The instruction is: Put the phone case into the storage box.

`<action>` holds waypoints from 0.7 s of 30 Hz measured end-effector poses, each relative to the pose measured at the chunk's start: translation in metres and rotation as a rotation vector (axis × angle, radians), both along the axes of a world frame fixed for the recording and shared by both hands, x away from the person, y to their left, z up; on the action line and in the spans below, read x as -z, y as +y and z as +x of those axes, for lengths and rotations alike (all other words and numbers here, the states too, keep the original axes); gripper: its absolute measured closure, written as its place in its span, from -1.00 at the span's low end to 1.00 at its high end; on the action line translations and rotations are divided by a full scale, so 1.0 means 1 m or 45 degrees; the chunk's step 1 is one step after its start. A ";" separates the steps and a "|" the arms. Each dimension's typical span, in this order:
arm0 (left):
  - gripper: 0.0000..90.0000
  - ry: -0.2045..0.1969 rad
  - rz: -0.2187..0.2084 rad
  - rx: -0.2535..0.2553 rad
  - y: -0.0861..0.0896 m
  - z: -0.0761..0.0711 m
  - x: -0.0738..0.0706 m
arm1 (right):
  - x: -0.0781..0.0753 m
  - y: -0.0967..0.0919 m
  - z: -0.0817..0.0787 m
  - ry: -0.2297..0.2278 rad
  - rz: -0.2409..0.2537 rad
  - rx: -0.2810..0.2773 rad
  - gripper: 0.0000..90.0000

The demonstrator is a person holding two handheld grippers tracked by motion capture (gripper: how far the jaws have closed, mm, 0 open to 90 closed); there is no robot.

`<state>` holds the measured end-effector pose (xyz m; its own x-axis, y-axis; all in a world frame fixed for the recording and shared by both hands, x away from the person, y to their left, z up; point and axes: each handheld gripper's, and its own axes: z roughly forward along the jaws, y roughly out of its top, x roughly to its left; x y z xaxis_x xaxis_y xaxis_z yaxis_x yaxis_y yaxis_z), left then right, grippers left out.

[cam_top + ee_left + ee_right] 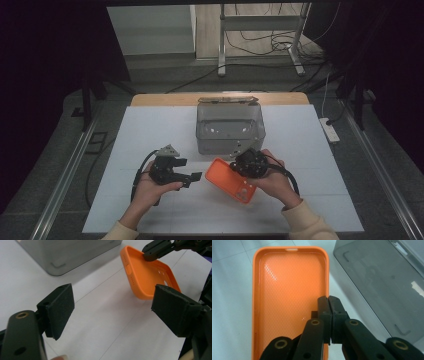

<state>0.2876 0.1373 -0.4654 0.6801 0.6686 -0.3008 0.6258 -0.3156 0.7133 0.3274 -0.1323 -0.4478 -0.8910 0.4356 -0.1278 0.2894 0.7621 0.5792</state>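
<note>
Now we see a big white table (150, 135) with a clear gray box (229, 128) standing near its far edge. Just in front of the box, our right gripper (329, 305) pinches the side wall of an orange phone case (231, 180), lifted and tilted. Beside it, our left gripper (196, 178) has its jaws wide apart, holding nothing.

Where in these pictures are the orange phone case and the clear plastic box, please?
orange phone case (287, 290): right gripper view, on its dotted inner face.
clear plastic box (220, 145): high view, on its near wall.
</note>
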 end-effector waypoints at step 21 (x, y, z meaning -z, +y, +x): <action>-0.51 0.016 0.032 0.055 -0.018 0.011 -0.003 | -0.003 0.002 -0.003 -0.025 -0.008 -0.021 0.98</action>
